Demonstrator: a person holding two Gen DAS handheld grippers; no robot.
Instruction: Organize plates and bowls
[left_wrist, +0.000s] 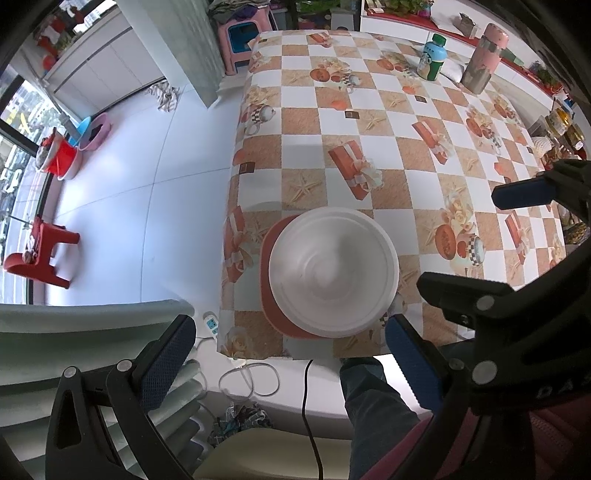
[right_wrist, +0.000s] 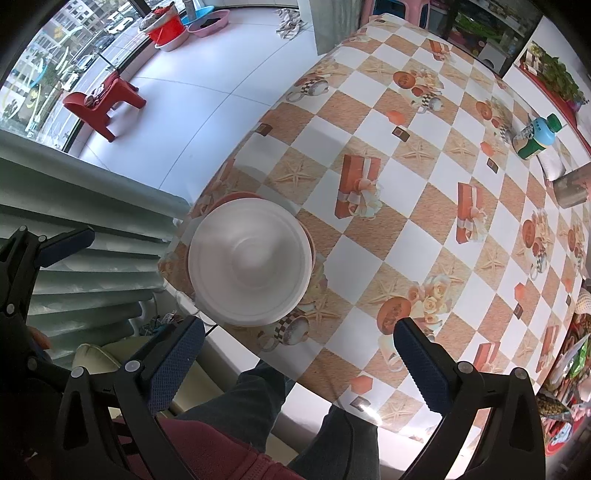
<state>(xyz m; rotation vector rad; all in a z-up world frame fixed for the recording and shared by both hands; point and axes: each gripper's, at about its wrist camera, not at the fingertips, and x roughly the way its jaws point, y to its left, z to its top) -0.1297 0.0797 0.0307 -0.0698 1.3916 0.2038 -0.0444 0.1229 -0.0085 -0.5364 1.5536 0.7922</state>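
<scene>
A white bowl (left_wrist: 332, 273) sits on a red-orange plate (left_wrist: 269, 258) near the front left corner of the checkered table (left_wrist: 369, 110). The same stack shows in the right wrist view: the bowl (right_wrist: 249, 262) covers most of the plate (right_wrist: 243, 194). My left gripper (left_wrist: 290, 334) is open and empty, above and just in front of the stack. My right gripper (right_wrist: 299, 338) is open and empty, over the table's front edge to the right of the stack; one of its fingers (left_wrist: 524, 194) shows in the left wrist view.
A green-capped bottle (left_wrist: 432, 57) and a pink flask (left_wrist: 484, 59) stand at the table's far right. Jars and snacks (left_wrist: 561, 129) line the right edge. A pale ribbed chair (right_wrist: 92, 266) is left of the table. Red stool (left_wrist: 37, 247) and basins (left_wrist: 81, 140) sit on the floor.
</scene>
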